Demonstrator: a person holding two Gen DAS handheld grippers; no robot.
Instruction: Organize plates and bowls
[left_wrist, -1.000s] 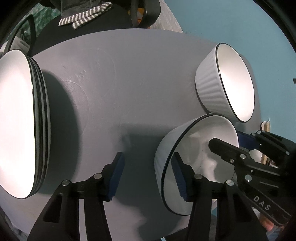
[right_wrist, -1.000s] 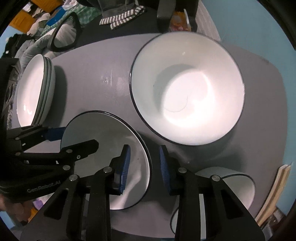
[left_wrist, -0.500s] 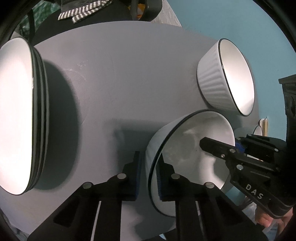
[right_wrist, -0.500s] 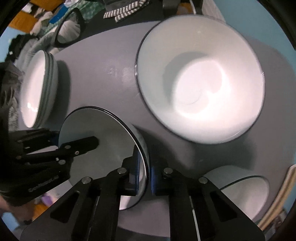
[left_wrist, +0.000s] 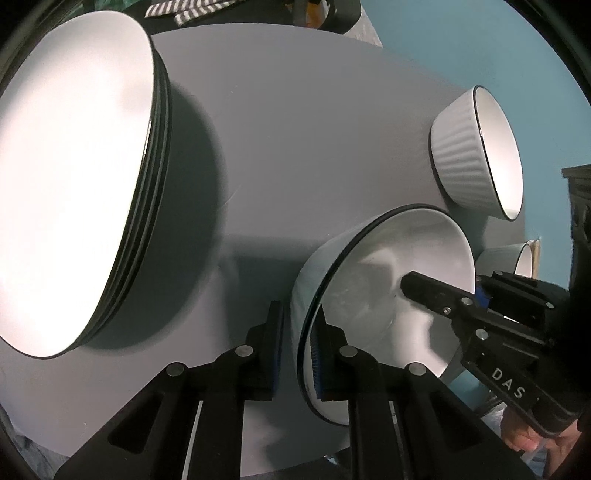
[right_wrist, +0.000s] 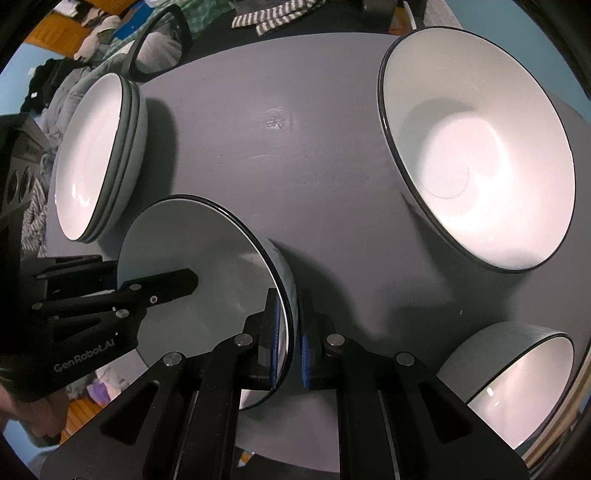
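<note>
The bowl (left_wrist: 388, 295) stood at the near edge of the grey table (left_wrist: 295, 147), with both grippers clamped on its rim. The left gripper (left_wrist: 297, 354) pinched the left wall, the right gripper (right_wrist: 288, 343) the right wall, one pad inside and one outside. A stack of plates (left_wrist: 74, 177) lay to the left, a ribbed bowl (left_wrist: 476, 151) far right, and a smaller bowl (right_wrist: 517, 369), perhaps a cup, near right.

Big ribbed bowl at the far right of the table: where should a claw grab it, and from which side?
Pinch the black-edged rim of the ribbed bowl, coming from above with one pad inside and one outside. It stands upright and open, its wall too wide to span; the near rim faces clear table.
</note>
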